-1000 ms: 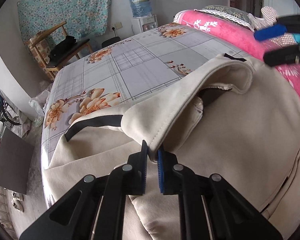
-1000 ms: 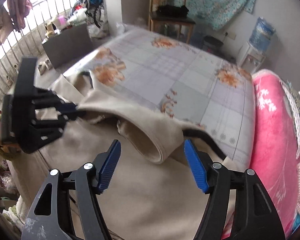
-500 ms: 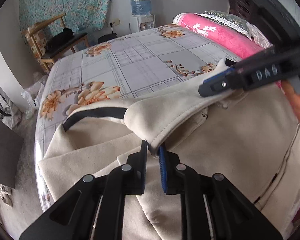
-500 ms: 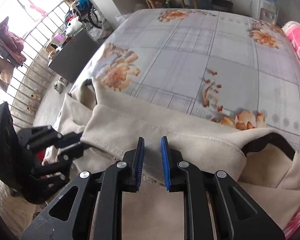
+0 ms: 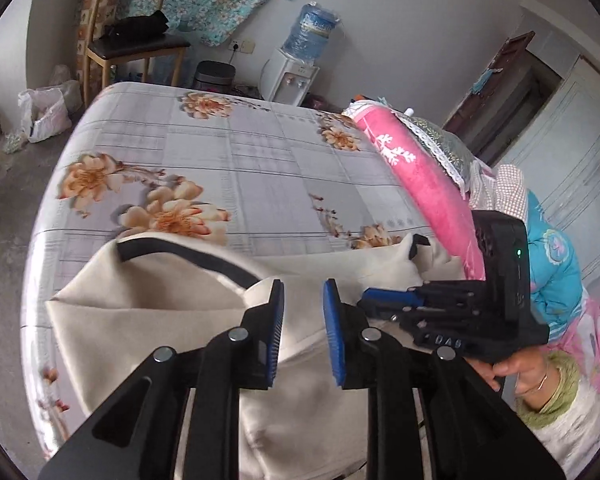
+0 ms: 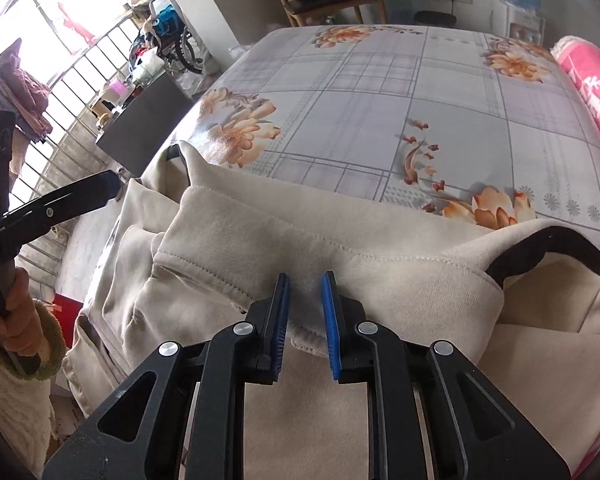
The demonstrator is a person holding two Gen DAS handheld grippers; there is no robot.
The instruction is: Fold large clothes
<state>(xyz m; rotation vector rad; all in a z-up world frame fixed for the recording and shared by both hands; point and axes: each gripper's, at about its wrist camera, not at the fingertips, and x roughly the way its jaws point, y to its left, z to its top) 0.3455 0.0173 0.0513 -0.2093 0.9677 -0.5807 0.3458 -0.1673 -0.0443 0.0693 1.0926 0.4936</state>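
Note:
A large beige coat with black trim (image 5: 148, 304) lies on the near part of the bed; it also shows in the right wrist view (image 6: 340, 248). My left gripper (image 5: 303, 292) is open and empty, just above the coat's folded edge. My right gripper (image 6: 305, 280) is open a little, its blue pads either side of the coat's stitched collar fold without pinching it. The right gripper body also shows in the left wrist view (image 5: 384, 298), low over the coat. The left gripper shows at the left edge of the right wrist view (image 6: 100, 188).
The bed has a grey sheet with orange flowers (image 5: 228, 160). A rolled pink blanket (image 5: 416, 172) and bedding lie along its right side. A wooden chair (image 5: 132, 40) and water dispenser (image 5: 296, 68) stand by the far wall. A railing (image 6: 60, 92) and clutter lie left.
Both grippers let go of the coat's collar edge and opened. The collar fold now lies flat on the coat. The left gripper lifted and swung left.

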